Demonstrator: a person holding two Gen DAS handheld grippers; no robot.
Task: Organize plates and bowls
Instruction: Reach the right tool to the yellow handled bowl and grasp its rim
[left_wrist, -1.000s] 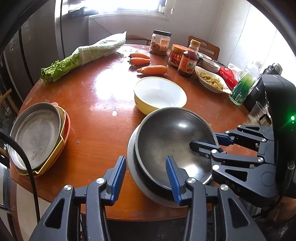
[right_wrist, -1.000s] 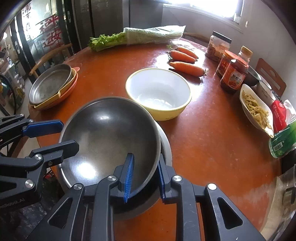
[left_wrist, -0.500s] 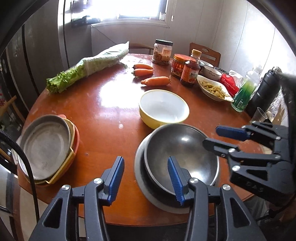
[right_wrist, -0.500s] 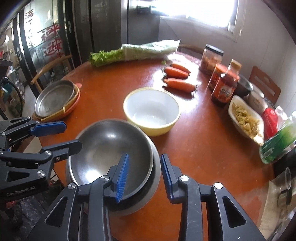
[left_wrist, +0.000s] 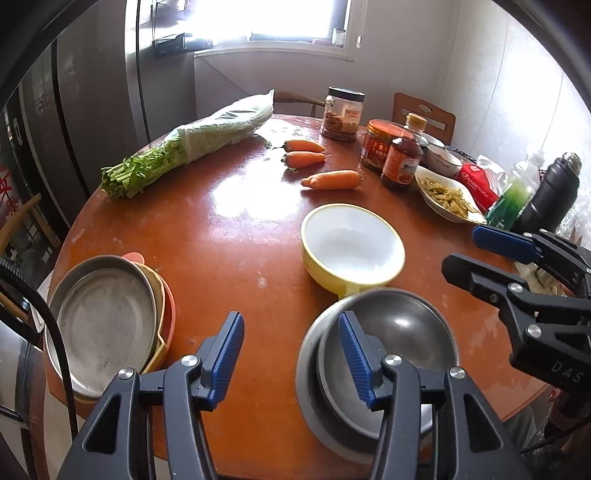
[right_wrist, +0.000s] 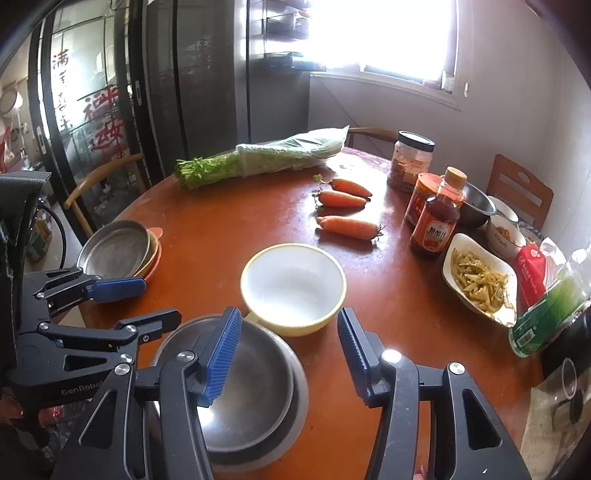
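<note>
Two nested round steel bowls (left_wrist: 399, 332) sit at the near edge of a glossy round brown wooden table (left_wrist: 229, 229), touching a yellow, white-lined bowl (left_wrist: 351, 247) behind them. Both grippers hover above with jaws opening, empty: left gripper (left_wrist: 291, 354), right gripper (right_wrist: 288, 354). Only the right wrist view shows red-lettered glass doors (right_wrist: 92, 103) beyond the stacked steel-topped plates (right_wrist: 118, 251).

A steel bowl (left_wrist: 402, 343) sits nested upright in a wider steel dish (left_wrist: 310, 384) at the table's near edge. Just beyond it, touching its far rim, stands an empty yellow bowl (left_wrist: 352, 249), white inside. Well apart to the left, a steel plate (left_wrist: 105, 323) tops a stack of yellow and orange plates (left_wrist: 164, 310).
</note>
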